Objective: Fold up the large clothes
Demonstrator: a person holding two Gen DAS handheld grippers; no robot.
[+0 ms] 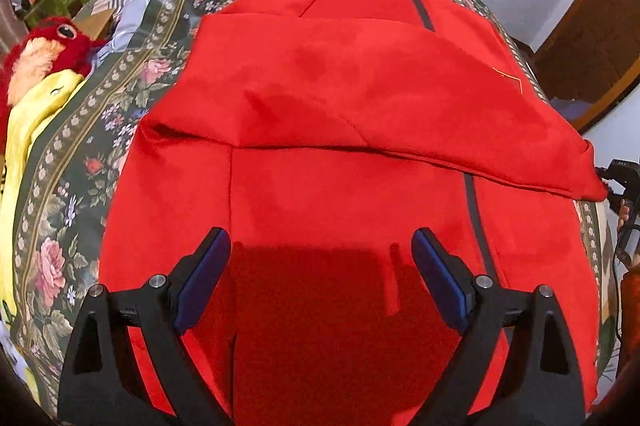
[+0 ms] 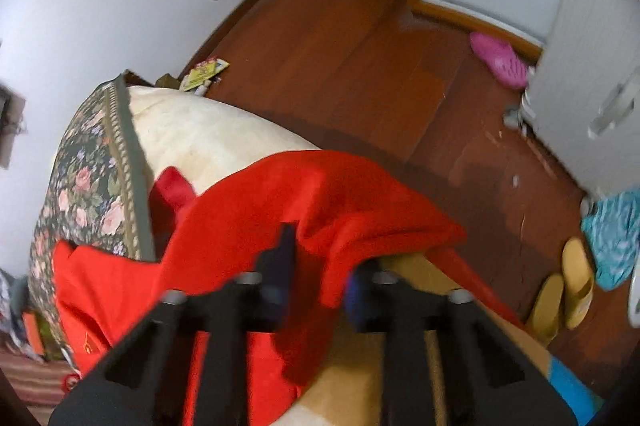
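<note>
A large red garment [image 1: 340, 98] with a dark zip lies spread on the flower-patterned bedspread [image 1: 80, 186]. One red sleeve is laid across it toward the right edge. My left gripper [image 1: 322, 246] hovers low over the near part of the garment, jaws wide open, nothing between the blue pads. In the right wrist view, the right gripper [image 2: 320, 262] sits at the bed's edge with a bunched fold of the red garment [image 2: 340, 194] caught between its fingers. That view is blurred. The black tool at the sleeve's end [image 1: 618, 182] is the right gripper.
A red plush toy [image 1: 48, 46] and a yellow cloth [image 1: 32, 130] lie at the bed's left side. Beyond the mattress edge is a wooden floor [image 2: 360, 46] with yellow slippers [image 2: 568, 286], a pink shoe [image 2: 500, 60], a teal cloth [image 2: 612, 238] and a white door [image 2: 592, 26].
</note>
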